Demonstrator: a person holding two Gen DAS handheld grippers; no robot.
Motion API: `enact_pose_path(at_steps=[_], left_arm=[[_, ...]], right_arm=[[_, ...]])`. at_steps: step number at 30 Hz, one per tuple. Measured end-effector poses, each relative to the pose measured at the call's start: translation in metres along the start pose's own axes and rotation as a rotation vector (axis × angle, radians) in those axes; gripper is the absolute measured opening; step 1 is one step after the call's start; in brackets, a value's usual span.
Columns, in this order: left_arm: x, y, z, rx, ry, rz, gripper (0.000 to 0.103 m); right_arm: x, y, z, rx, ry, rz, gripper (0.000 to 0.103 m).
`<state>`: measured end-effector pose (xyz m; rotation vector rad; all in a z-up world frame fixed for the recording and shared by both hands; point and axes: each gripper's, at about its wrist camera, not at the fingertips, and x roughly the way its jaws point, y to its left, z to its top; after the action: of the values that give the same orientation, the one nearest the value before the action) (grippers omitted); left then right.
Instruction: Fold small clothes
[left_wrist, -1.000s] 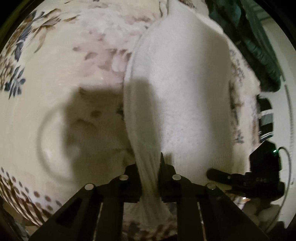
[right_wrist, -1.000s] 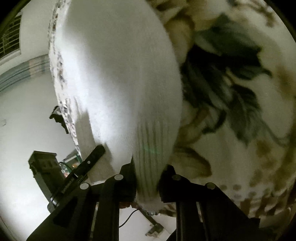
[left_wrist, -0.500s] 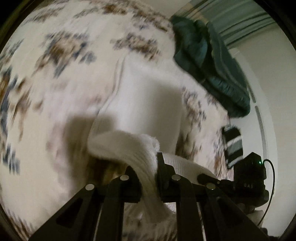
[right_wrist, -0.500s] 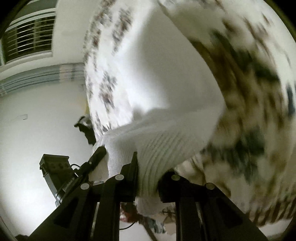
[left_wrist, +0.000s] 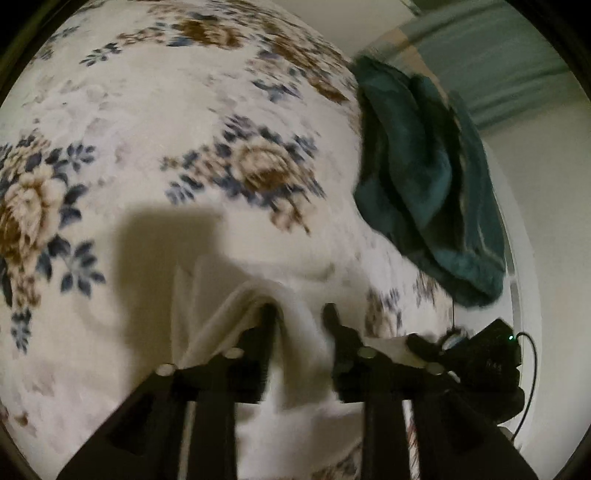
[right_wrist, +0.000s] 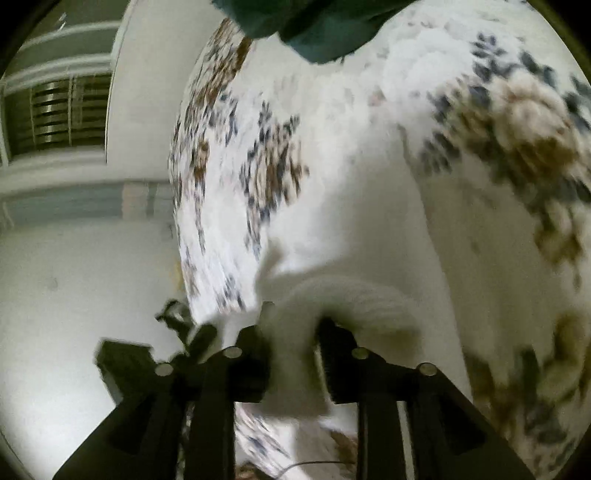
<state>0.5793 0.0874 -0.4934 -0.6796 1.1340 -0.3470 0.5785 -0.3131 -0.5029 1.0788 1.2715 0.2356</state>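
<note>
In the left wrist view, the left gripper (left_wrist: 299, 314) is opening its jaws. The white garment (left_wrist: 295, 332) is lying between them on the flowered blanket (left_wrist: 147, 110), loose, not squeezed. A green towel (left_wrist: 417, 184) is lying farther back on the blanket.

In the right wrist view, the right gripper (right_wrist: 291, 314) is opening too. The white garment (right_wrist: 351, 295) is bunching up between its jaws, let go, on the flowered blanket (right_wrist: 369, 147).

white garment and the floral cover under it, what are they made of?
White garment: looks like a soft knit, matte, fuzzy at the fold; blur hides the weave. Floral cover: seems plush fleece, matte, nap softening the printed flowers.
</note>
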Motion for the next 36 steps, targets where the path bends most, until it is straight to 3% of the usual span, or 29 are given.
enact_pose_path(at_steps=[1, 2, 3, 8, 12, 17, 19, 20, 21, 22, 25, 32, 35, 36], left_arm=[[-0.002, 0.004, 0.005, -0.014, -0.016, -0.005, 0.042], [-0.007, 0.009, 0.008, -0.028, -0.037, -0.002, 0.055], [-0.012, 0.015, 0.010, -0.040, -0.061, 0.005, 0.060], [-0.006, 0.025, 0.008, 0.058, -0.044, 0.120, 0.060], [0.021, 0.003, 0.000, 0.261, -0.002, 0.220, 0.060], [0.060, -0.023, -0.001, 0.442, 0.047, 0.308, 0.058], [0.077, -0.027, -0.002, 0.500, 0.075, 0.364, 0.043], [0.083, -0.027, -0.001, 0.518, 0.088, 0.381, 0.016], [0.091, -0.026, -0.001, 0.542, 0.110, 0.409, 0.004], [0.094, -0.025, -0.001, 0.549, 0.115, 0.411, 0.004], [0.086, -0.022, 0.000, 0.567, 0.085, 0.391, 0.002], [0.034, -0.014, 0.009, 0.476, -0.035, 0.324, 0.002], [0.034, -0.003, 0.014, 0.427, -0.017, 0.317, 0.002], [0.042, 0.003, 0.015, 0.417, 0.021, 0.314, 0.002]], right_arm=[[-0.002, 0.000, 0.008, 0.004, -0.015, 0.013, 0.044], [-0.006, 0.005, 0.015, -0.010, -0.030, -0.003, 0.048], [-0.010, 0.008, 0.018, -0.030, -0.042, -0.023, 0.058], [-0.029, 0.007, 0.011, -0.208, -0.052, -0.241, 0.061], [-0.015, -0.005, 0.003, -0.266, -0.016, -0.330, 0.061], [0.012, -0.009, 0.004, -0.303, -0.007, -0.409, 0.061], [0.019, -0.007, 0.003, -0.323, -0.009, -0.450, 0.059], [0.022, -0.007, 0.002, -0.331, -0.007, -0.468, 0.059], [0.024, -0.007, 0.001, -0.337, -0.007, -0.484, 0.052], [0.027, -0.006, -0.001, -0.347, -0.005, -0.509, 0.035], [0.025, -0.002, -0.004, -0.371, -0.031, -0.552, 0.012], [0.001, 0.010, -0.013, -0.374, -0.103, -0.500, 0.009], [0.008, 0.013, -0.010, -0.396, -0.071, -0.529, 0.010], [0.013, 0.012, -0.007, -0.394, -0.043, -0.546, 0.011]])
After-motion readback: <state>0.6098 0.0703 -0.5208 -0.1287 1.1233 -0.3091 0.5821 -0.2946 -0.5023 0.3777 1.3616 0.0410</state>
